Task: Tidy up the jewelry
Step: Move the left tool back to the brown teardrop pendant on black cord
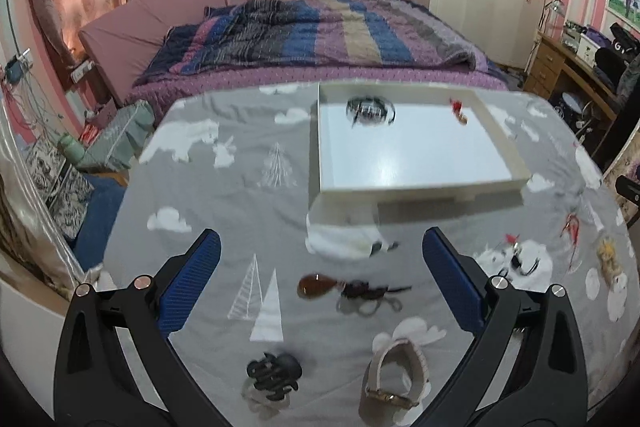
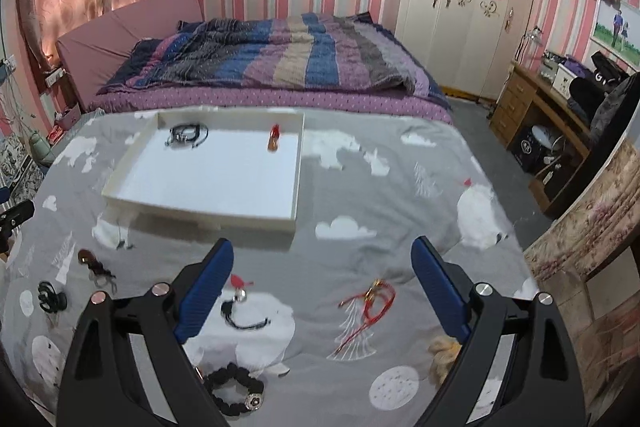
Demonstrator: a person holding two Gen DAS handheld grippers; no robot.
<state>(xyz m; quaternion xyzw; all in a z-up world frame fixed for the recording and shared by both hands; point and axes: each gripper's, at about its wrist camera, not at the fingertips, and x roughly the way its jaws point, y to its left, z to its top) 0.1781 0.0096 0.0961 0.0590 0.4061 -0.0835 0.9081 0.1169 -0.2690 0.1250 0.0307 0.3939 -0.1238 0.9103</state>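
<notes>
A white tray (image 1: pixel 420 183) (image 2: pixel 200 205) stands on the grey cloth and holds a dark bracelet (image 1: pixel 370 110) (image 2: pixel 188 135) and a small red-and-amber pendant (image 1: pixel 460 111) (image 2: pixel 274 139). My left gripper (image 1: pixel 320 263) is open and empty above an amber pendant on a dark cord (image 1: pixel 344 289). A black hair claw (image 1: pixel 274 373) and a beige watch strap (image 1: pixel 396 375) lie nearer. My right gripper (image 2: pixel 322 271) is open and empty above a red cord bracelet (image 2: pixel 372 301). A black cord necklace with a bell (image 2: pixel 240 307) and a black bead bracelet (image 2: pixel 236 389) lie to its left.
The grey cloud-print cloth (image 2: pixel 360 187) covers the table. A bed with a striped quilt (image 2: pixel 260 55) stands behind it. A wooden desk (image 2: pixel 532 99) and a floral chair (image 2: pixel 580 251) are to the right. A small yellow plush charm (image 1: pixel 608 259) (image 2: pixel 444 351) lies on the cloth.
</notes>
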